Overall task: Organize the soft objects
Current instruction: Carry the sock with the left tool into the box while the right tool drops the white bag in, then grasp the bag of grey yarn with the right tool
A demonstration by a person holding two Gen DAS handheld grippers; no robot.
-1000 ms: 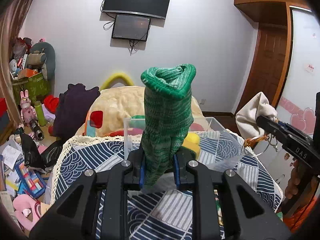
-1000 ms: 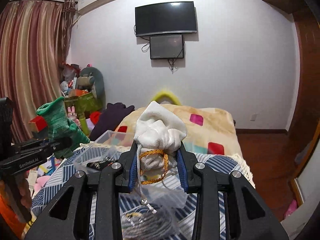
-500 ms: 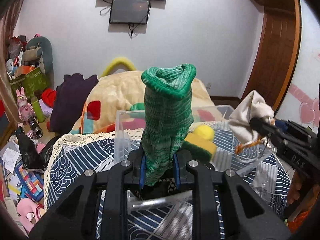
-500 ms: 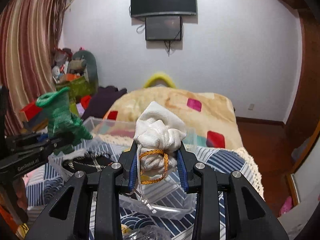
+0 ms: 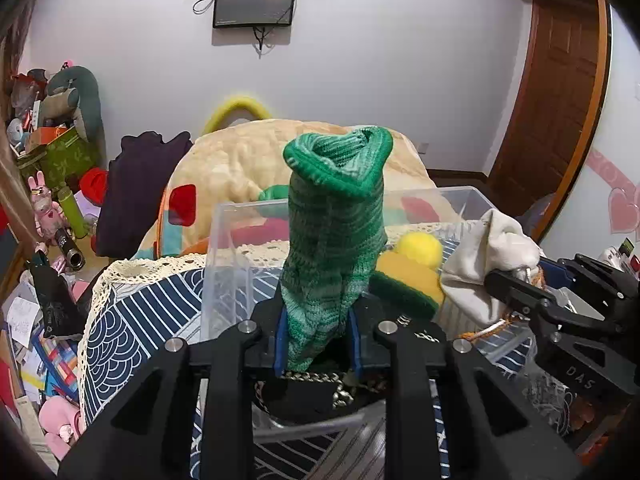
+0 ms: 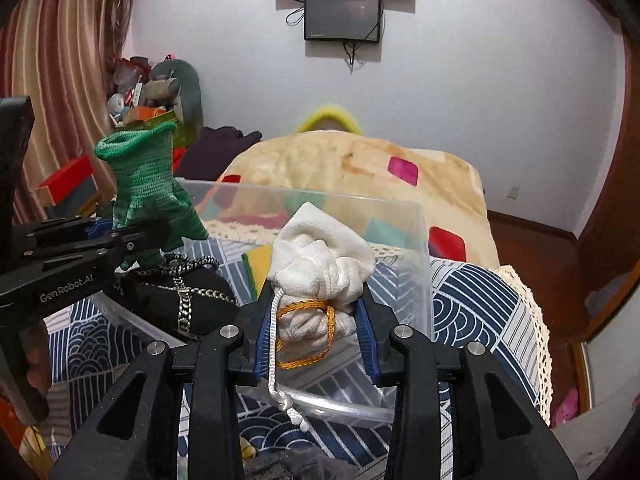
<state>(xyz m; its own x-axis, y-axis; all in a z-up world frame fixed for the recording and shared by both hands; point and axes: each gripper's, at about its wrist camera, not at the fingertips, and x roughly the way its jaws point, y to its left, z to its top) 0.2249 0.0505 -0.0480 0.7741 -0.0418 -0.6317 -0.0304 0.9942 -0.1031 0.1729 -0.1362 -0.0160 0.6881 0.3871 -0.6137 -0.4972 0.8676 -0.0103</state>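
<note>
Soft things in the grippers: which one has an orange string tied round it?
The white cloth pouch in the right gripper. The left gripper holds a green knitted glove, with no string.

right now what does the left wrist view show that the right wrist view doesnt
Only the left wrist view shows the yellow pom-pom of a yellow and green knit item inside the clear plastic bin, and the wooden door.

Only the right wrist view shows the striped curtain and the white drawstring cord hanging from the pouch.

Both show the left gripper shut on the green knit glove, the right gripper shut on the white drawstring pouch, a black chain-strapped bag in the bin, and the wall screens.
</note>
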